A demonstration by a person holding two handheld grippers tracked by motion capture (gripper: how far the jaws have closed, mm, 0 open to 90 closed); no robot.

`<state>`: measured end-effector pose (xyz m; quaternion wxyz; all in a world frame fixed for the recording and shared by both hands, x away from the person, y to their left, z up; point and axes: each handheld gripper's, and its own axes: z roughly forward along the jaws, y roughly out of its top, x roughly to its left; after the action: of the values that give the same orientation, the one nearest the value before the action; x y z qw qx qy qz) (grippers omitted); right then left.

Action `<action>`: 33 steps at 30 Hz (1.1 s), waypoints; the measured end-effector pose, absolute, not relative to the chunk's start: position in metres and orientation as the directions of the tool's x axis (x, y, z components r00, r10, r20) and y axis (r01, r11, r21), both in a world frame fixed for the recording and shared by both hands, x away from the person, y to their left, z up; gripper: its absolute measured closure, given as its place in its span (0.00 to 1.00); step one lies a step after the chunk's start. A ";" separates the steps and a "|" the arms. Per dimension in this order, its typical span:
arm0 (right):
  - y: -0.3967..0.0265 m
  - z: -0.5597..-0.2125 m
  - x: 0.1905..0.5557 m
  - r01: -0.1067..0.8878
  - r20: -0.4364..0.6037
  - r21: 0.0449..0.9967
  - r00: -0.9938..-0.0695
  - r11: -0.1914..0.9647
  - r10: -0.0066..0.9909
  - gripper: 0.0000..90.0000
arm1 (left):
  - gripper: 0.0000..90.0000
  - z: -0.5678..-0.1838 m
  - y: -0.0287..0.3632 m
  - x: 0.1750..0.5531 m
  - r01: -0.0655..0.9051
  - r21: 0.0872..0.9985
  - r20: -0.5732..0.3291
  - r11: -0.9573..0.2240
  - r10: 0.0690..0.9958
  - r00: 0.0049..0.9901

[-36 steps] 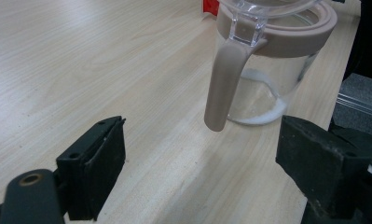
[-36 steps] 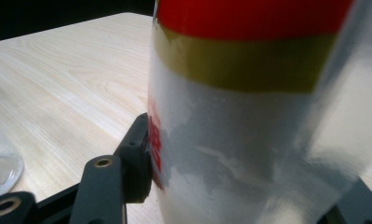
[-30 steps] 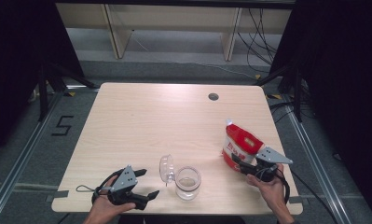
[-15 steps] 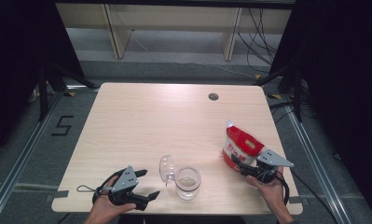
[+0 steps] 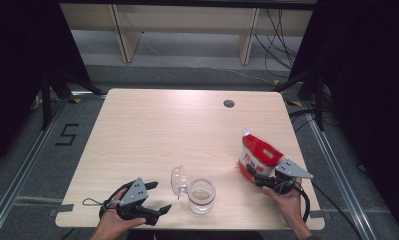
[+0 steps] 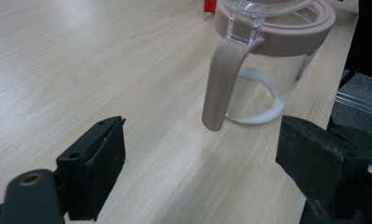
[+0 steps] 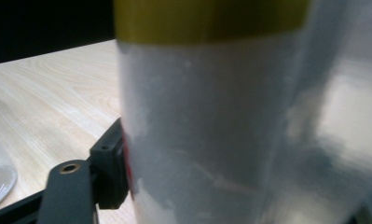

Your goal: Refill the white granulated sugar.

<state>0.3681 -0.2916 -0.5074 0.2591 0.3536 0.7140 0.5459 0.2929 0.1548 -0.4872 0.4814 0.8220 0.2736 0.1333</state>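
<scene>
The right gripper (image 5: 255,175) sits at the lower end of the red and white bag (image 5: 257,156), its jaws spread wide after just opening further; the bag is between them, and in the right gripper view the left jaw lies against the bag's white side (image 7: 211,140), though whether the pads press on it I cannot tell. The bag lies near the tabletop's right edge, its long axis running from the gripper up and slightly left, the sealed top pointing toward the far side. The left gripper (image 5: 161,210) rests at the near left with jaws spread and nothing between them, aimed at the clear jar (image 5: 201,195), which stands upright near the front edge, its hinged lid (image 5: 178,180) swung open on its left side. In the left gripper view the jar's beige clasp (image 6: 221,84) hangs down its wall.

Compared with a second ago, the bag has come lower and lies flatter.

The tabletop (image 5: 162,130) is pale wood with a round grommet (image 5: 229,103) near the far edge. Around it are grey floor, floor rails, cables and black curtains.
</scene>
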 end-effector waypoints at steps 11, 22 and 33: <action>-0.288 -0.511 0.374 0.213 0.062 0.972 -0.632 0.096 0.772 0.37 | 0.17 -0.488 0.154 0.293 0.323 0.865 -0.051 -0.384 0.573 0.818; -0.289 -0.511 0.377 0.190 0.031 0.974 -0.652 0.125 0.757 0.49 | 0.17 -0.488 0.153 0.293 0.321 0.864 -0.046 -0.388 0.573 0.818; -0.287 -0.508 0.372 0.246 0.074 0.963 -0.641 0.113 0.764 0.50 | 0.17 -0.488 0.154 0.294 0.298 0.866 -0.027 -0.402 0.556 0.831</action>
<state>0.3717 -0.2865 -0.5077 0.2299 0.3556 0.7096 0.5631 0.2942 0.1540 -0.4878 0.4819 0.8264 0.2583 0.1342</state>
